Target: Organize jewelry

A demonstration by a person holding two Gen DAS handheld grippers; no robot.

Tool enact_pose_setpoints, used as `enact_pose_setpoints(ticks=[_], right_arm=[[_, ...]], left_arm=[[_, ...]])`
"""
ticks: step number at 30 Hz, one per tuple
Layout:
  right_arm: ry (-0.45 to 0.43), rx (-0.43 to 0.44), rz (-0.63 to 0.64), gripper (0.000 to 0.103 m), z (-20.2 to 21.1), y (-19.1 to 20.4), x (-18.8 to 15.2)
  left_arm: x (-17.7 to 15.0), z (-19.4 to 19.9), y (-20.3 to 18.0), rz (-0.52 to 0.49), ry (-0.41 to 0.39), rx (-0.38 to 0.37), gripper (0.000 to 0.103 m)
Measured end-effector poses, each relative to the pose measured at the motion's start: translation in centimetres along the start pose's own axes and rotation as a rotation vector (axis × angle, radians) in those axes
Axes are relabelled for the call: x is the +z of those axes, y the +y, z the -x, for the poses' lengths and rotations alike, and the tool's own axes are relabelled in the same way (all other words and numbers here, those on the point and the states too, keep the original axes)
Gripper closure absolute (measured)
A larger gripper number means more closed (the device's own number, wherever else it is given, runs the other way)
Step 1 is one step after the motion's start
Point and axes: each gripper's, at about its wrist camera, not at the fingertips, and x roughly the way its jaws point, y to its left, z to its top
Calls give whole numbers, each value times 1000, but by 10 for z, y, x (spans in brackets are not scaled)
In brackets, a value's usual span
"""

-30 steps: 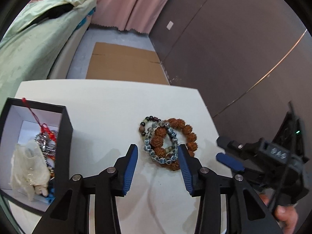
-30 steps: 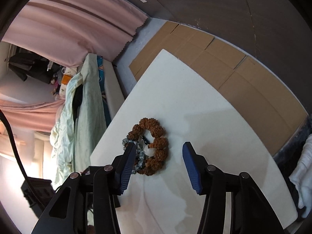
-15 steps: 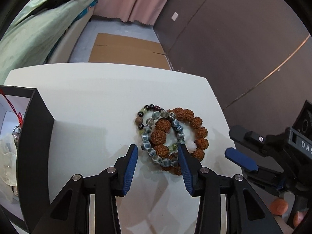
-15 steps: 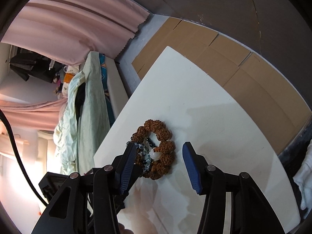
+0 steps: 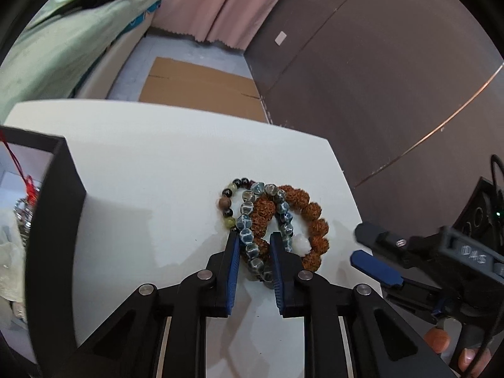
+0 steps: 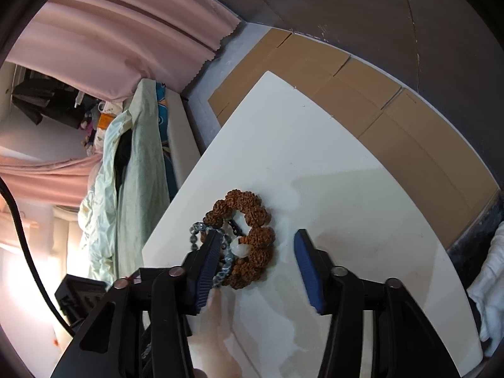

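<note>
1. Bracelets lie in a tangled heap on the white worktop [image 5: 157, 157], near its right edge in the left wrist view: a brown knobbly-bead bracelet [image 5: 316, 220], a blue-grey glass-bead bracelet [image 5: 247, 236] and a mixed dark-and-green bead bracelet [image 5: 227, 203], overlapping one another.
2. A white bead [image 5: 300, 245] sits in the brown ring, on its near side.
3. The left gripper [image 5: 253, 242] has its blue pads astride the near part of the heap; its jaws have just been closing and now stand narrow, with a run of glass beads and some brown beads between them. The pads look to be touching those beads on both sides.
4. The right gripper [image 6: 256, 242] comes at the same heap from the other side. Its jaws have just been closing too, yet are still spread wide; the brown bracelet [image 6: 252, 242] and white bead [image 6: 241, 249] lie between them.
5. Its left pad rests over the glass beads [image 6: 197, 230]; its right pad stands apart from the heap on bare worktop [image 6: 315, 157].
6. In the left wrist view the right gripper [image 5: 375, 267] shows at the worktop's right edge, near the heap.
7. A black box [image 5: 53, 236] with a white inside stands on the worktop at the left, well apart from the bracelets, holding a red cord [image 5: 19, 170] and other pieces.
</note>
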Motion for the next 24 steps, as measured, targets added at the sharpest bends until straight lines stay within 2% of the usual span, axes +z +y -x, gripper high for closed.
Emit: enact_pose_setpoints(ticks=[4,7,11,15,19,20,22,23,24], right_arm=[[2,-34,26,64,-8,4,4],[6,-58,51,64,-15,9,7],[24,-93,98,64,-29,17,5],[15,-134,169,64,-36,30,3],[56,-88,185,64,-44,35,-1],[49,-115,218,64,-44,39,-4],[41,-179,265,73,-45,44,-7],[38,-187,267,79,-44,43,-7],[45,-176,256,81,-42,40,-6]], left_arm=[[5,11,-4,-13,-21,-22,83],[9,12,-2,-9,-5,-42,84],[13,10,6,3,2,-3,84],[16,15,9,4,-4,-4,84],[16,14,12,3,13,11,84],[15,14,13,6,15,11,84],[14,15,14,6,17,16,84],[14,17,14,4,14,18,84],[14,19,15,2,10,20,84]])
